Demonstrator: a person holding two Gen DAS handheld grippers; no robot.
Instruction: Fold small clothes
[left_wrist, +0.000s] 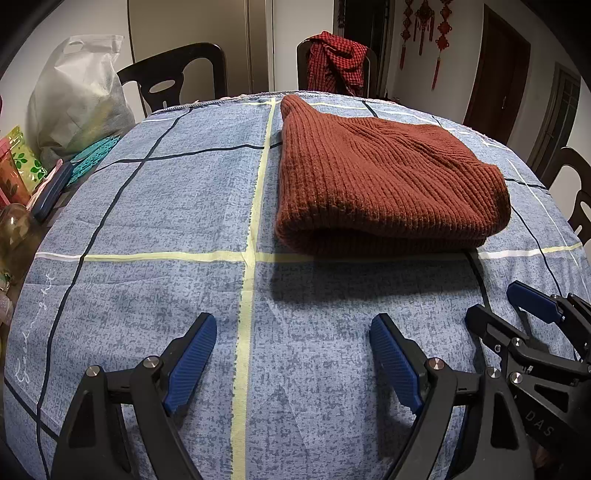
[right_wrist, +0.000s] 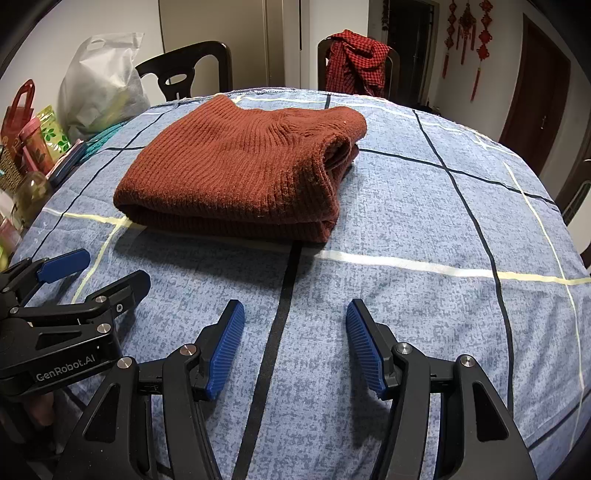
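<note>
A rust-brown ribbed knit sweater (left_wrist: 384, 177) lay folded into a thick rectangle on the table (left_wrist: 155, 206), which was covered by a blue checked cloth with dark, white and pale yellow lines. The sweater sat toward the far edge of the table, its doubled fold facing the near edge and its open layered end turned to the right side. The left gripper (left_wrist: 291, 354) hovered over bare cloth near the near edge, its jaws wide apart with nothing between them. The right gripper (right_wrist: 293, 343) hung just beside it, also above bare cloth, jaws spread wide and empty, well short of the sweater. Each gripper's blue pads showed at the edge of the other's view. Along the left edge of the table stood a white plastic bag (left_wrist: 77, 99), a teal mat (left_wrist: 94, 155) and a glass jar (right_wrist: 33, 192). Beyond the far edge, a red checked garment (right_wrist: 358, 59) was draped over a dark chair (right_wrist: 321, 62).
</note>
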